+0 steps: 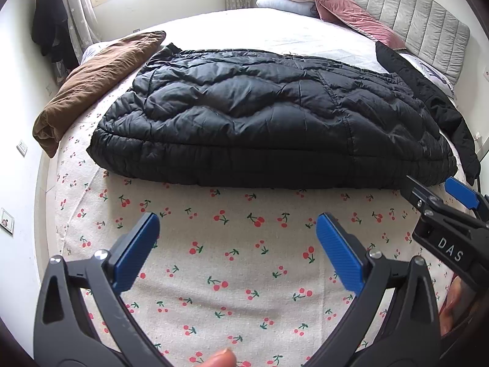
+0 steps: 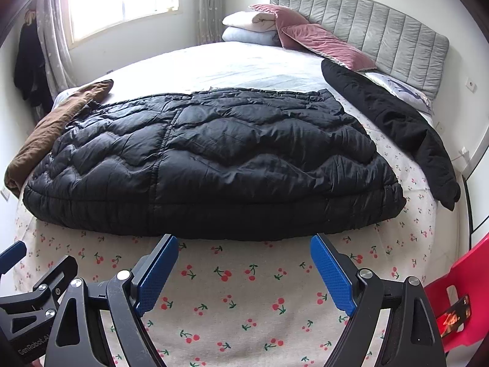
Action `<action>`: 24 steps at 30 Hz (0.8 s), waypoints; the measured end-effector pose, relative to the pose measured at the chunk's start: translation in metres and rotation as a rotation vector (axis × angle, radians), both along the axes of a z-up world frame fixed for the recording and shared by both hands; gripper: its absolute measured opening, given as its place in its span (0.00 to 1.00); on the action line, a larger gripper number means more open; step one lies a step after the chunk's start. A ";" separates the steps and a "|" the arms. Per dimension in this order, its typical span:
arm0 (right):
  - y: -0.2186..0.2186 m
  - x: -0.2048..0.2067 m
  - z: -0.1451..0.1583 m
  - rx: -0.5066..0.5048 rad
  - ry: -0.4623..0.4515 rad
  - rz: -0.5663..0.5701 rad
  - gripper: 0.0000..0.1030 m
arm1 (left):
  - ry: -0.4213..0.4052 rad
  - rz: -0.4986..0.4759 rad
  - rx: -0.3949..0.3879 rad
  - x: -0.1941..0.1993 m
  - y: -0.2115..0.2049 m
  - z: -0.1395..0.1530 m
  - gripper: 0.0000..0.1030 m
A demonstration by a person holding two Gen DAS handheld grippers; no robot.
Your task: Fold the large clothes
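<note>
A black quilted puffer coat lies folded into a wide block across the bed; the right wrist view also shows this coat. My left gripper hovers open over the cherry-print sheet, a short way in front of the coat's near edge, with nothing between its blue pads. My right gripper is open too, its tips just short of the coat's near hem and holding nothing. The right gripper appears at the right edge of the left wrist view, near the coat's right corner.
A brown garment lies along the bed's left side. Another black jacket lies on the right side. Pink pillows and folded bedding sit by the grey headboard. A red chair stands at the right.
</note>
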State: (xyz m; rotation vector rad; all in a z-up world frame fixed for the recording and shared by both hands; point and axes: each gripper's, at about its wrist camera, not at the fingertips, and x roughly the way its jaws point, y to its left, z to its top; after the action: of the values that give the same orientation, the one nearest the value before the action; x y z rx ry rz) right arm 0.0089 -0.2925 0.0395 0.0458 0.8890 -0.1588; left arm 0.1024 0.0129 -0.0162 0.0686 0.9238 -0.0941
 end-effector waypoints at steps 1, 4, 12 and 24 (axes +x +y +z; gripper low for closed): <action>0.001 0.000 0.000 -0.001 0.002 0.003 0.87 | 0.002 0.000 -0.004 0.000 0.000 0.000 0.99; 0.002 0.000 -0.001 0.004 0.002 0.011 0.87 | 0.000 -0.001 -0.013 0.000 0.002 0.001 0.99; 0.005 0.000 -0.003 0.009 0.008 0.022 0.87 | 0.001 -0.005 -0.017 0.000 0.003 0.001 0.99; 0.004 0.001 -0.005 0.003 0.016 0.019 0.87 | 0.003 -0.018 -0.012 -0.001 0.001 0.000 0.99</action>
State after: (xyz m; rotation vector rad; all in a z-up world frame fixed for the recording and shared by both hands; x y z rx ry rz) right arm 0.0099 -0.2881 0.0346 0.0391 0.9056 -0.1398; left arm 0.1012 0.0137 -0.0157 0.0658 0.9260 -0.1164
